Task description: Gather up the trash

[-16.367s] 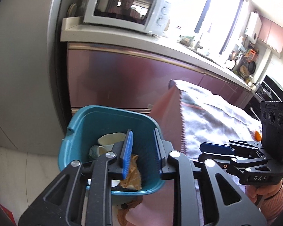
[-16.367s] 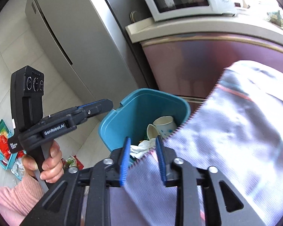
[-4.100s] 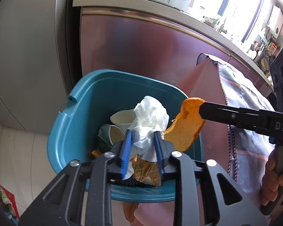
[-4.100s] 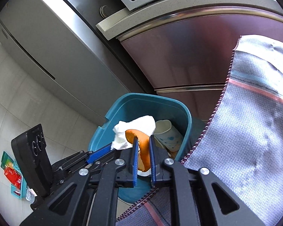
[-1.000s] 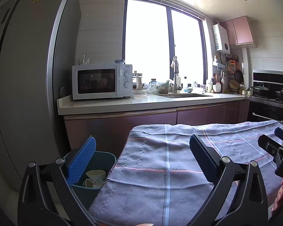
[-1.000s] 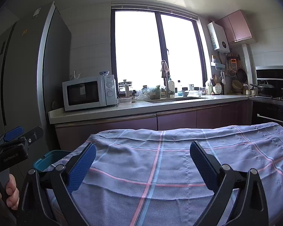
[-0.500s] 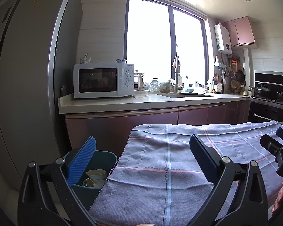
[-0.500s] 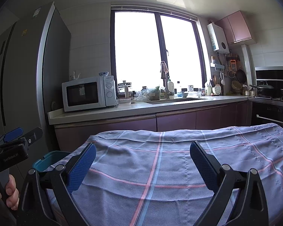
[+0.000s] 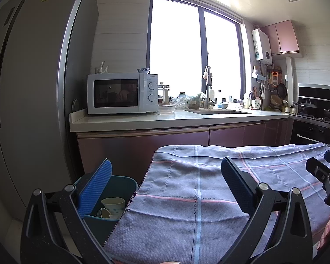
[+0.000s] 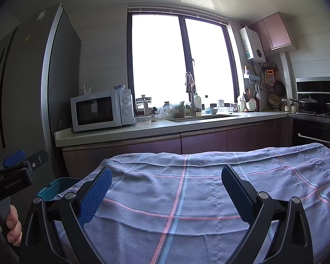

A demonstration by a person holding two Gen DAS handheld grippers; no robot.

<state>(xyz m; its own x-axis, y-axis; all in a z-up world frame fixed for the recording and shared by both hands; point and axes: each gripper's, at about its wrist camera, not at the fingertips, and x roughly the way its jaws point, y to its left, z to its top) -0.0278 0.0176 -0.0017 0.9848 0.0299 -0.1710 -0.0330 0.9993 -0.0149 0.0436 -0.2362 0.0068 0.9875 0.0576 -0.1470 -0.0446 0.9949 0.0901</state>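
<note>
Across the checked cloth [image 10: 187, 198] covering the table, both tools are sitting level with nothing between their blue pads: the left gripper [image 9: 165, 187] is spread wide and empty, and the right gripper [image 10: 165, 193] is spread just as wide and just as empty. No scrap is showing anywhere on the cloth in either view, so the collecting is looking finished, or close to it. The sensible step now is a checking sweep: keeping both jaws wide, tilting the cameras down over the near edge and the far right corner (a small pale mark is lying at the cloth's right edge, too small to tell what it is) before calling the job done.

Off the table's left end, the teal bin [image 9: 121, 182] is standing on the floor just beside the hanging hem of the cloth, between the table and the grey refrigerator [image 9: 33, 88]. Its rim is open and uncovered. Inside, a pale paper cup [image 9: 113, 203] with small blue marks is leaning mouth-up, and a second, crushed cup [image 9: 104, 213] is lying lower beside it; the rest of the contents are hiding below the rim and behind the left gripper's pad.
</note>
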